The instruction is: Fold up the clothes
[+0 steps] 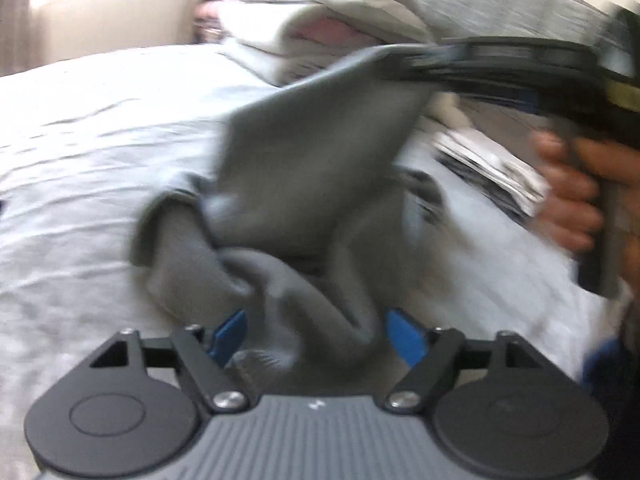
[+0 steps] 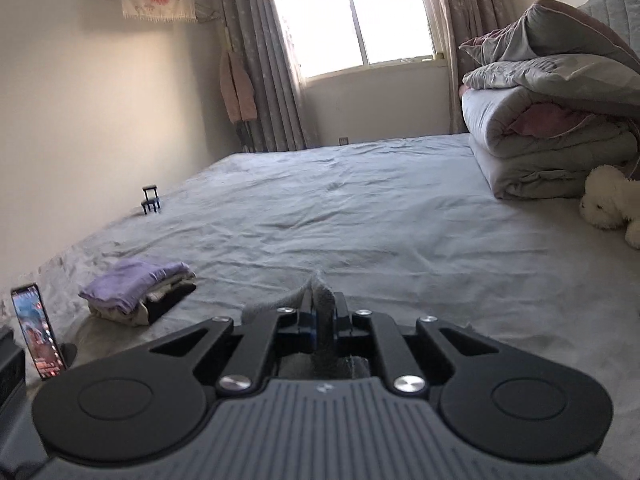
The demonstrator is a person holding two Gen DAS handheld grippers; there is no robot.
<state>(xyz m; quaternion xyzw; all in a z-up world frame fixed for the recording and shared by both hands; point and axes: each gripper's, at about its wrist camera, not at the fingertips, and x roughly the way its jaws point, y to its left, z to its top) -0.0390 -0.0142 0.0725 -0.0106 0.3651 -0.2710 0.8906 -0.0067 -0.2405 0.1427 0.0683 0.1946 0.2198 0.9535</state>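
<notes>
The right gripper (image 2: 325, 316) has its jaws clamped on a corner of the grey garment (image 1: 288, 184), lifted off the bed (image 2: 360, 200). The left gripper (image 1: 316, 336) is open around bunched cloth; closing there risks trapping extra layers.

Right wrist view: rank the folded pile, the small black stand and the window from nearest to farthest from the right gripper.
1. Folded pile, near left of the right gripper, on the bed.
2. Small black stand, farther left, at the bed's edge.
3. Window, far wall.

Propped phone (image 2: 38, 330); white plush toy (image 2: 612, 204) beside stacked quilts (image 2: 540, 136)
</notes>
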